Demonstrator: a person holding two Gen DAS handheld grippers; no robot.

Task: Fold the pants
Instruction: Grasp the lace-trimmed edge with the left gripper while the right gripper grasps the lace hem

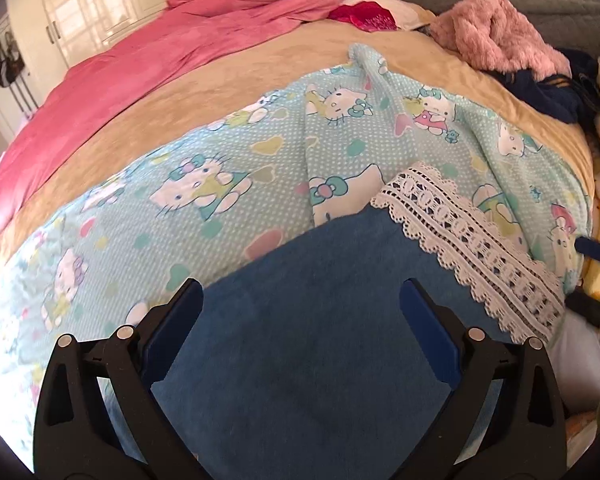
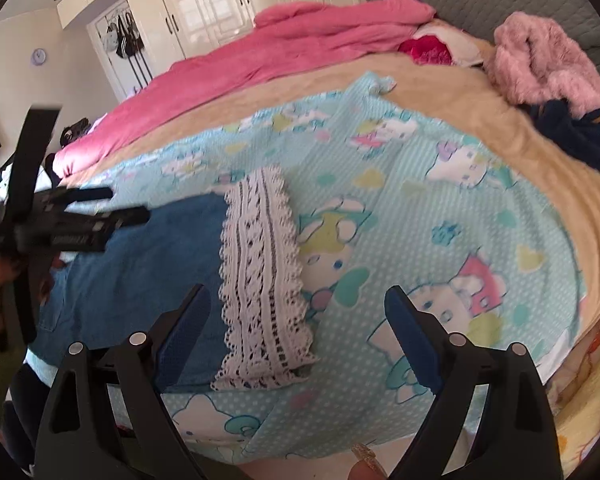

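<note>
On bed sheet: pants flat, lace hem rightward. Left gripper wide above denim; right gripper wide, empty, over hem. Judged mid-fold; next: pinch hem, carry leftward.

1. Pants, lower centre of the left wrist view: matt blue cloth, soft nap, with an openwork white lace hem.
2. Sheet beneath: thin printed cotton, matt.
3. Left claw: matt black plastic, shiny metal pins.
4. Wardrobe doors, upper left of the right wrist view: glossy cream.
5. Fuzzy pink throw, upper right.
</note>
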